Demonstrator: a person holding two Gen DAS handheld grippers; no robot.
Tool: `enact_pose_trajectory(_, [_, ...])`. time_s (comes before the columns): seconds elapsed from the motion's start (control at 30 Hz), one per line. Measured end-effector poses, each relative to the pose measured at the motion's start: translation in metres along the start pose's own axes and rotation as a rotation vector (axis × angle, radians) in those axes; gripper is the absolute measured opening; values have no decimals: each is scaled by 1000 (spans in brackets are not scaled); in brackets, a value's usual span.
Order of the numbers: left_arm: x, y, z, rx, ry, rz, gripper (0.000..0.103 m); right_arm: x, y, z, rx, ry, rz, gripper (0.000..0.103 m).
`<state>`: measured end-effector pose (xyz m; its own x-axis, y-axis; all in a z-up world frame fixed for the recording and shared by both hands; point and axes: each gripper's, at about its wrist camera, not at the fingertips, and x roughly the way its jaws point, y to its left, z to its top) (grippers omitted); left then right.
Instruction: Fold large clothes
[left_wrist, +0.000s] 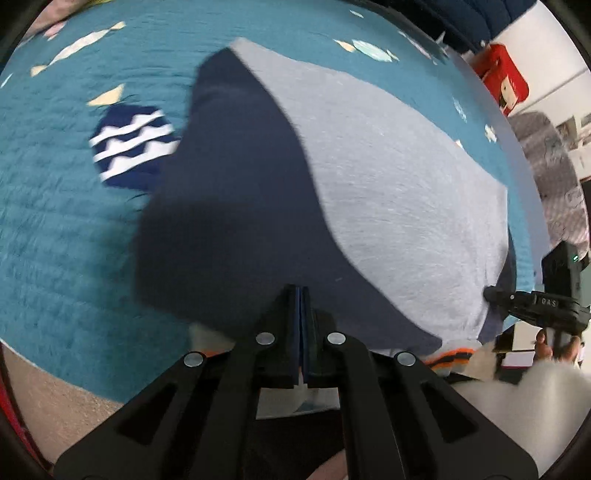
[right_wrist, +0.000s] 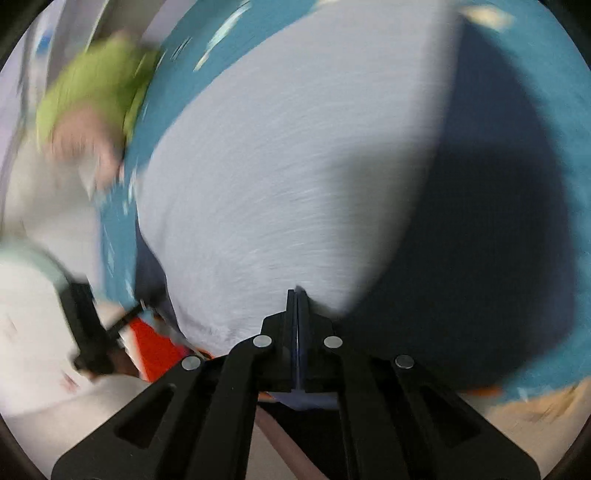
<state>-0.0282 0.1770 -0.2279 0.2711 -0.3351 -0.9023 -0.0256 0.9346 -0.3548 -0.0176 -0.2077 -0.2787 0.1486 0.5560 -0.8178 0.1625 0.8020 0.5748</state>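
Both tools are seen fully closed: left tool (left_wrist: 300, 295) and right tool (right_wrist: 296, 297) each pinched on the grey garment's (left_wrist: 388, 177) hem over a teal blanket (left_wrist: 74, 229).

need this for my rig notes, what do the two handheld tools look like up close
Both match: the left tool and right tool are matte black, with angular linkage arms fanning out from two narrow fingers faced with dark blue pads. Four round silver pivot pins sit across each linkage, and long slots are cut into the outer arms. Seen from the left wrist, the right tool's black body bears small white lettering, too blurred to read.
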Motion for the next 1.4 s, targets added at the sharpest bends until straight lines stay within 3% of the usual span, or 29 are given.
enact_pose_trajectory(0.1, [-7,8,-3,27,3,32,2,-17,-9,1,22,-30,-61,0])
enact_pose_trajectory(0.27, [-37,13,-6,109,-26,218,3,-56,-16,-11,4,-97,-198,4])
enact_pose_trajectory(0.3, [-43,17,-3,109,-34,224,3,-66,-27,-11,13,-118,-203,9])
enact_pose_trajectory(0.43, [-59,39,12,63,-75,240,6,-91,-49,4,76,-243,-192,55])
enact_pose_trajectory(0.5, [-59,44,24,49,-82,264,10,-95,-54,14,85,-260,-194,56])
enact_pose_trajectory(0.57, [-57,43,36,28,-94,244,23,-91,-55,25,97,-268,-163,56])
enact_pose_trajectory(0.63, [-56,41,42,12,-116,209,38,-92,-63,36,100,-268,-121,64])
enact_pose_trajectory(0.77, [-48,26,54,18,-154,155,71,-68,-76,52,123,-197,-52,69])
enact_pose_trajectory(0.9, [-24,21,64,13,-140,136,72,-63,-85,64,142,-181,4,71])
enact_pose_trajectory(0.97, [-10,26,75,-15,-121,83,74,-62,-83,76,141,-211,47,74])
enact_pose_trajectory(1.1, [2,34,103,-42,-158,-44,89,-65,-75,110,115,-242,96,74])
enact_pose_trajectory(1.17, [12,37,124,-61,-156,-83,89,-64,-77,125,103,-242,82,74])
enact_pose_trajectory(1.27, [26,36,148,-66,-135,-72,89,-55,-79,147,124,-249,76,75])
enact_pose_trajectory(1.33, [41,38,163,-104,-116,-28,88,-49,-76,157,135,-257,85,82])
enact_pose_trajectory(1.4, [50,37,168,-145,-106,71,60,-48,-71,160,114,-259,41,79])
